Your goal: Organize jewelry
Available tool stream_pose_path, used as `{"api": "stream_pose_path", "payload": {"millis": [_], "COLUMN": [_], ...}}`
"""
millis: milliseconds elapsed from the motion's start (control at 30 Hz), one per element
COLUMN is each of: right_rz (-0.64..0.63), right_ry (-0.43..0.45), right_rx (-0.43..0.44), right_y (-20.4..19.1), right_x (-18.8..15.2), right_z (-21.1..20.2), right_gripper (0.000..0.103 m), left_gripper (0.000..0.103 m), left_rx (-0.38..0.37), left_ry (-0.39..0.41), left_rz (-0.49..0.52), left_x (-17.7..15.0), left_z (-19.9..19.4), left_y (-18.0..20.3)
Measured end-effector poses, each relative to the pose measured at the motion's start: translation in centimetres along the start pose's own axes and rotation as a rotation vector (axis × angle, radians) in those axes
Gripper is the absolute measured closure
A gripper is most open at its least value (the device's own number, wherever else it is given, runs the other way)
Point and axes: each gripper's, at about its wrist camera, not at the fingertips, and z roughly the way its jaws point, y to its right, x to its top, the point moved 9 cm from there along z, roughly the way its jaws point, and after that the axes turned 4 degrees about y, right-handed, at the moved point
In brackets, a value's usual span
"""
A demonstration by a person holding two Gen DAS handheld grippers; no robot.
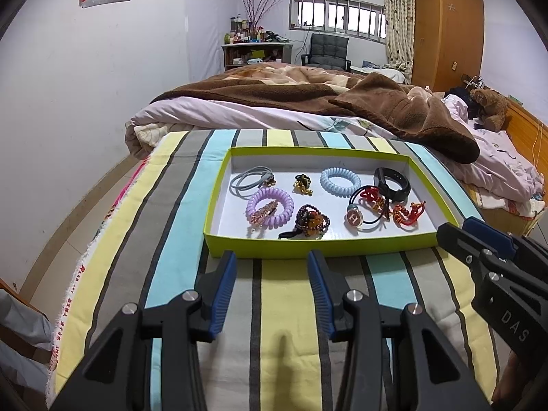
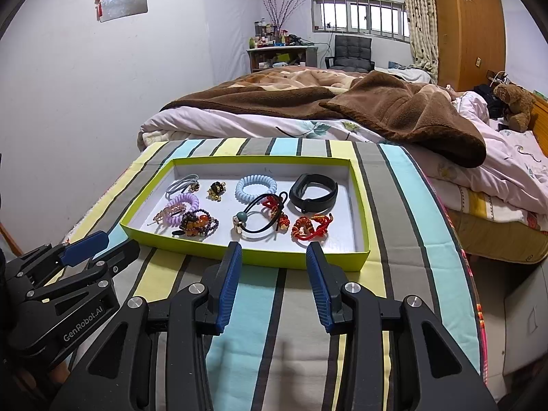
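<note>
I hold my left gripper (image 1: 272,267) and right gripper (image 2: 274,257) spread and empty just short of the near wall of the green tray (image 1: 318,247) on the striped cloth (image 1: 291,308), where hair ties, bracelets and a black band (image 1: 394,181) lie scattered.

Home bedroom: unmade bed (image 1: 308,102), wardrobe (image 1: 448,27), teddy bear (image 1: 489,106), probably cluttered dresser (image 1: 253,44).

The right gripper (image 1: 460,229), seen from the left wrist, bore "DAS" in pale letters on its black side. The left gripper (image 2: 87,245), seen from the right wrist, bore "GenRobot.AI" on its black body. A round charm (image 1: 353,219) in the tray (image 1: 308,248) showed an "H".
</note>
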Motion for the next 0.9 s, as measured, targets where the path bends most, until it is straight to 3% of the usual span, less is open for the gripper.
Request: {"api": "stream_pose_path", "payload": {"millis": [900], "right_rz": [0.003], "right_ry": [-0.008], "right_rx": [0.002], "right_y": [0.17], "right_x": [-0.31], "right_z": [0.05], "right_gripper": [0.063], "left_gripper": [0.058], "left_rx": [-0.002], "left_ry": [-0.004], "left_rz": [0.004], "left_x": [-0.02], "left_z": [-0.14], "left_y": [0.1]}}
